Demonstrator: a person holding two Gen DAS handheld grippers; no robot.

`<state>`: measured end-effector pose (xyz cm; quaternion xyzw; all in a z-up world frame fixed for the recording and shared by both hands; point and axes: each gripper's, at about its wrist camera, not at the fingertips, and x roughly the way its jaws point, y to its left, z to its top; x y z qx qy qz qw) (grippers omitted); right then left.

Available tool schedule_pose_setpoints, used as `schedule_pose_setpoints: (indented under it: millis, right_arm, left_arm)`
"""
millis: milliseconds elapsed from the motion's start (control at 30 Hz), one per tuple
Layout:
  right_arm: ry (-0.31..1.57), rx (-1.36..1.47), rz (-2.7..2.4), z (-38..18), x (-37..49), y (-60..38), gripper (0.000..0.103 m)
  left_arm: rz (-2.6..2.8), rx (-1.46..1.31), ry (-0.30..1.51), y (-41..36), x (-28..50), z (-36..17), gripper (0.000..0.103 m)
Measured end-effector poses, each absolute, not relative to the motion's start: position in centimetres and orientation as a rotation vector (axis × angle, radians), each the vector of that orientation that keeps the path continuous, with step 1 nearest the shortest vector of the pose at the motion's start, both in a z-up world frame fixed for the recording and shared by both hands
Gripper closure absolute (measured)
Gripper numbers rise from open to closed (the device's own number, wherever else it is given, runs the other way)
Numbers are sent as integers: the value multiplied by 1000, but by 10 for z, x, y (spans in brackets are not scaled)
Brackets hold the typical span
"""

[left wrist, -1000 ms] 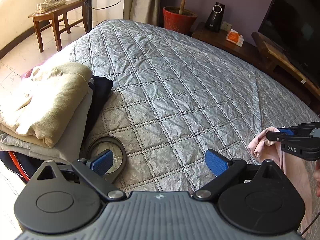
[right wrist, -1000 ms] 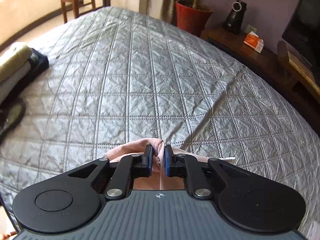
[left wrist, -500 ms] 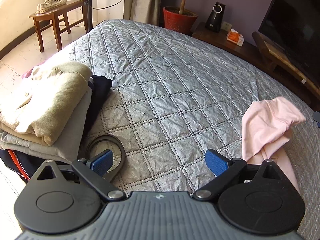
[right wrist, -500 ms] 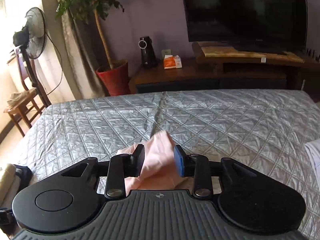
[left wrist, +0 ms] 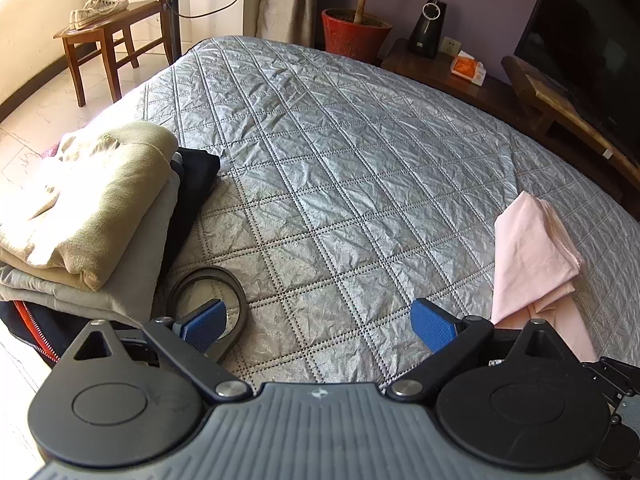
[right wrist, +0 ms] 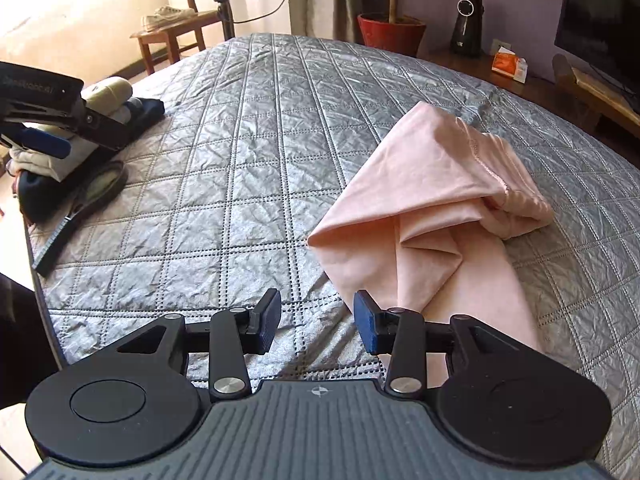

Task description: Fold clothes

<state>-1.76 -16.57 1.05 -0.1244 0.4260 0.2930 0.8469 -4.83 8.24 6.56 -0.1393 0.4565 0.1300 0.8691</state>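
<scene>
A pink garment (right wrist: 432, 208) lies crumpled on the grey quilted bed (right wrist: 248, 128), ahead and to the right of my right gripper (right wrist: 316, 316). That gripper's jaws are opening, with only quilt between them. The same pink garment (left wrist: 532, 248) shows at the right edge of the left wrist view. My left gripper (left wrist: 320, 322) hovers wide open over bare quilt with nothing between its fingers. A stack of folded clothes (left wrist: 80, 208), beige on top, sits at the bed's left edge. The left gripper (right wrist: 60, 120) also appears at the left of the right wrist view.
A dark belt (left wrist: 208, 280) lies coiled beside the stack. Beyond the bed stand a wooden chair (left wrist: 108, 36) with shoes on it, a red plant pot (left wrist: 354, 32), a low wooden TV stand (left wrist: 560, 100) and a television (left wrist: 592, 40).
My right gripper has let go of the pink garment and its jaws have widened. The garment dropped onto the quilt and the gripper drew back from it. The left gripper has not moved.
</scene>
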Motion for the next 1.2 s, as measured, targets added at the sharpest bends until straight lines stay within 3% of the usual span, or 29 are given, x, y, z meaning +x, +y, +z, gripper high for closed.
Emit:
schedule_pose_setpoints:
  millis: [167,200,233,333,467,500,567,600,633,733,933,1067,1200]
  right_arm:
    - [863,-299,526,-4,-8,-161,45]
    - [864,-273,518,-3,-7,-163,67]
    - [865,-248,510,-2,-5,-165,100]
    - [867,-30,490,12,4,-175,102]
    - [765,472,536,52,21,-196,102]
    - [729,588,551,63,24,-200,100]
    - [676,517,560,81,28,-192,79]
    - [664,464,574,86,31,-188,55]
    - [672,435,569,87,32,-189,39]
    - [673,358,482,79,32,-206,38]
    - [700,-121,368,45,38,-190,39]
    - [603,-471,321,32,45,-167,37]
    - [641,-592,331,24,63,-170,48]
  left_arm:
    - [274,-286,959,82,-48,64,5]
    - [273,-286,960,82,-48,64,5]
    - [272,-287,961,83,-48,64,5]
    - [267,-287,958,83,-48,65,5]
    - [273,-295,955,84,-49,65,5]
    - [276,-295,954,84,-49,66,5]
    - [279,-294,954,85,-49,66,5]
    - [280,-293,956,85,-49,65,5]
    - [281,-293,956,85,-49,65,5]
    - [286,-297,955,88,-49,66,5]
    - [287,-296,954,88,-50,66,5]
    - [294,-295,960,89,-49,64,5]
    - [297,-296,964,91,-50,63,5]
